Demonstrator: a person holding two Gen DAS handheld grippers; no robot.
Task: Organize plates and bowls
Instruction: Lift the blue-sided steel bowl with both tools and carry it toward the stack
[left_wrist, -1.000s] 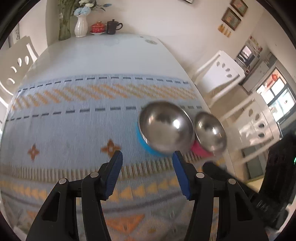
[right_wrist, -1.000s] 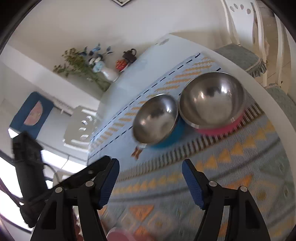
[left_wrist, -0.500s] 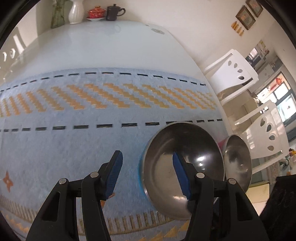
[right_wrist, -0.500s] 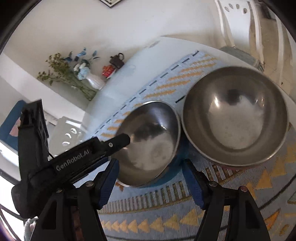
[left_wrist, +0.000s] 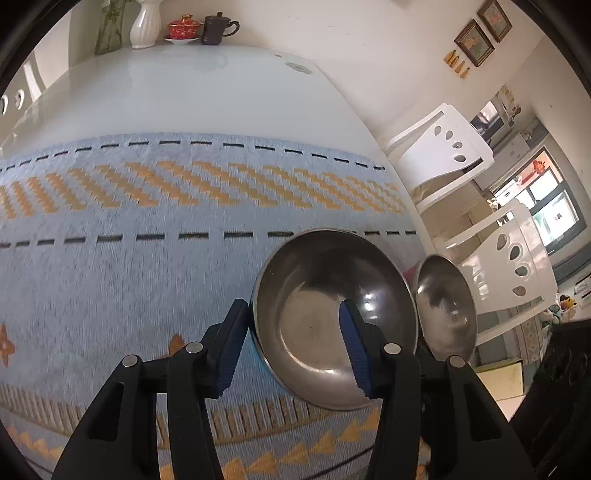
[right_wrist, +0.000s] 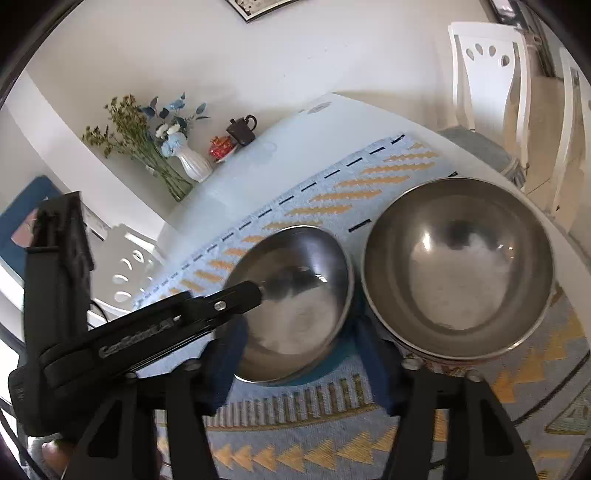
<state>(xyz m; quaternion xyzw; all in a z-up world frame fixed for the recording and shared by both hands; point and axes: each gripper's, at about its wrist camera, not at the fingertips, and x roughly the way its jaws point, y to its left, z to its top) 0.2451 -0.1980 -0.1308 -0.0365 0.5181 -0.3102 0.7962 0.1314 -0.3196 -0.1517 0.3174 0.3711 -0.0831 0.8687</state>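
The left wrist view showed the left gripper (left_wrist: 291, 343) closing around the near rim of the blue-bottomed steel bowl (left_wrist: 332, 317), one pad outside and one inside, not clearly pinching yet. Only the right wrist view showed the right gripper (right_wrist: 303, 365) closing around that same bowl's near side, pads blurred, so no grip I could confirm. Both bowls were empty. The pink-bottomed bowl (right_wrist: 458, 273) sat just beside it, by the table's (left_wrist: 184, 96) right edge, both on the patterned blue cloth (left_wrist: 129, 258). Vase (right_wrist: 192, 162) and teapot (right_wrist: 242, 129) stood at the far edge, white chairs (left_wrist: 443, 151) around

Cream walls (left_wrist: 332, 44), framed pictures (left_wrist: 474, 42) — white cut-out chairs (left_wrist: 443, 147) beside a bright window (left_wrist: 554, 218).
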